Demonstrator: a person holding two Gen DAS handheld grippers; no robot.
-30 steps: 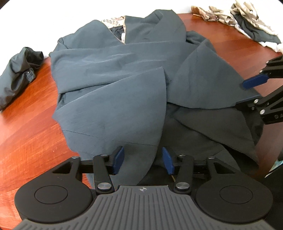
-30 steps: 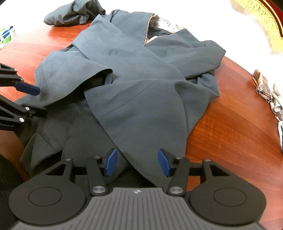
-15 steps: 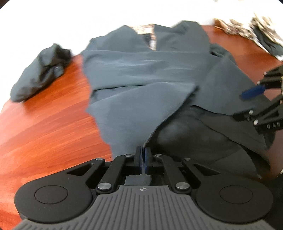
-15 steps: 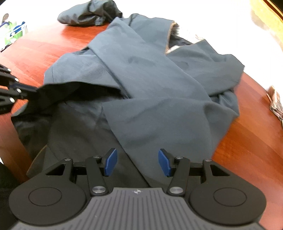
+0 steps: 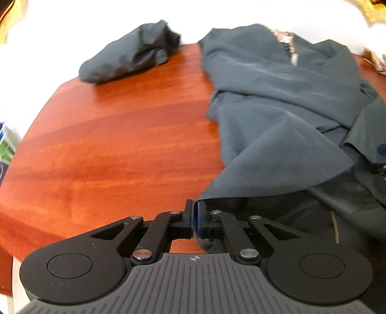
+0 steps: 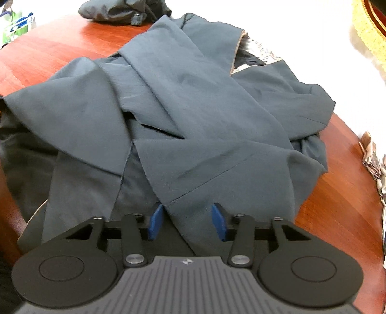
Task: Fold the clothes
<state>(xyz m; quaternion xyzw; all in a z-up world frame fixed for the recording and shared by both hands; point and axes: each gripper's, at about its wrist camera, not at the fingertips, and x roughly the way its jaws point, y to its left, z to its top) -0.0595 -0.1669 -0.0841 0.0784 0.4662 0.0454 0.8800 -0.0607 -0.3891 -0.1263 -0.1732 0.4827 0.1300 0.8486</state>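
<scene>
Left wrist view first: we see our left gripper (image 5: 195, 217) low in the middle, with its two blue pads pressed together. A corner of the dark blue-grey garment (image 5: 277, 116) runs right down to the fingertips, and we think the pads are pinching that edge. The cloth stretches up and to the right from there. The garment lies on the right part of the red-brown wooden table (image 5: 120, 149). The left part of the table is bare wood. Far back on the left sits a small bundle of dark cloth (image 5: 130, 60), well apart from the big garment. At the far right edge we can just see a bit of blue pad from our right gripper (image 5: 381, 149), next to a fold of the cloth.

From the right wrist view, our right gripper (image 6: 188, 222) has its blue pads wide apart. A flap of the garment (image 6: 205, 116) lies between them, but the pads are not squeezing it. The garment is spread over the table (image 6: 337, 205) in big loose folds that cross over each other. Near the back we see a pale patterned lining (image 6: 263, 53) at its opening. The dark bundle (image 6: 120, 12) is at the far edge. Some light crumpled cloth (image 6: 374, 164) sits at the right side, apart from the garment.
</scene>
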